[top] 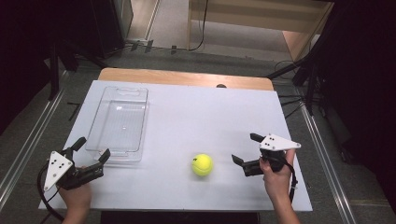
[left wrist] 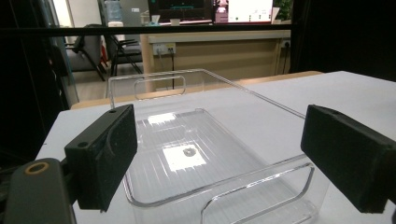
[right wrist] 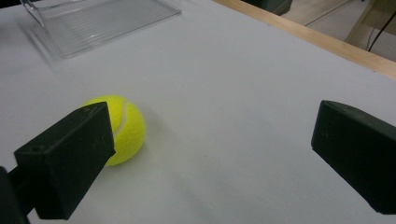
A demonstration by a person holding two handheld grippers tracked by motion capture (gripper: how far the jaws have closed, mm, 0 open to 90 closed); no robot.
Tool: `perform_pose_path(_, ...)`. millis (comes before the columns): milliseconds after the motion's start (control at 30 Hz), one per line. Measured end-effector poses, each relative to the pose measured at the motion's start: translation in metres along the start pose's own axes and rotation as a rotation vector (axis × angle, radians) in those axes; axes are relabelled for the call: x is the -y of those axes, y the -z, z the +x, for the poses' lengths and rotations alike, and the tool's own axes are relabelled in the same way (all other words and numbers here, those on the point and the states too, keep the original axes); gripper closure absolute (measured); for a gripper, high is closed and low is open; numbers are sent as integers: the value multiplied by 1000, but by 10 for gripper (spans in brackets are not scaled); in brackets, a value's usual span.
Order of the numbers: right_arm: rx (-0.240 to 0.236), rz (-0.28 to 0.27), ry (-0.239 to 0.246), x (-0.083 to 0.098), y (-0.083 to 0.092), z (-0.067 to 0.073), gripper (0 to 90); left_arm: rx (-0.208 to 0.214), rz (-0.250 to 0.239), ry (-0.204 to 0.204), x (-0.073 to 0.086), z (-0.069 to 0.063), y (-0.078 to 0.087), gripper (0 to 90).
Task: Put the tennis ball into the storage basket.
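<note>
The tennis ball (top: 202, 164) sits on the white table (top: 196, 112), front centre, just left of the right gripper (top: 245, 149), whose jaws gape wide with nothing in them and aim its way. The left gripper (top: 91, 149), also spread and empty, faces the clear bin (top: 119, 122), so the right hand looks nearer the ball.

The white table (top: 187, 116) is evenly lit from overhead, while the room at the left and right edges of the high view falls into near black. Bright glare patches sit on the floor of the clear bin (left wrist: 187, 154). The tennis ball (right wrist: 123, 128) casts a soft shadow. The near black jaws look slightly blurred.
</note>
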State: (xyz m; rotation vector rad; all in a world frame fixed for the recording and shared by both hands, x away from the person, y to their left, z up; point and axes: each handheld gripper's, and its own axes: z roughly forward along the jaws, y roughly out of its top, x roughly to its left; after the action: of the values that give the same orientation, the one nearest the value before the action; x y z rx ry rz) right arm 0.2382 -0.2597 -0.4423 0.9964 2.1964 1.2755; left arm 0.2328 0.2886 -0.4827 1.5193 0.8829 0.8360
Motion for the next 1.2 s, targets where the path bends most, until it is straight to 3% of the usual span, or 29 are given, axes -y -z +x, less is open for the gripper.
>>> perform_pose_path(1200, -145, 168, 110, -29, -49, 27, 0, 2, 0, 5, 0, 0, 0, 113)
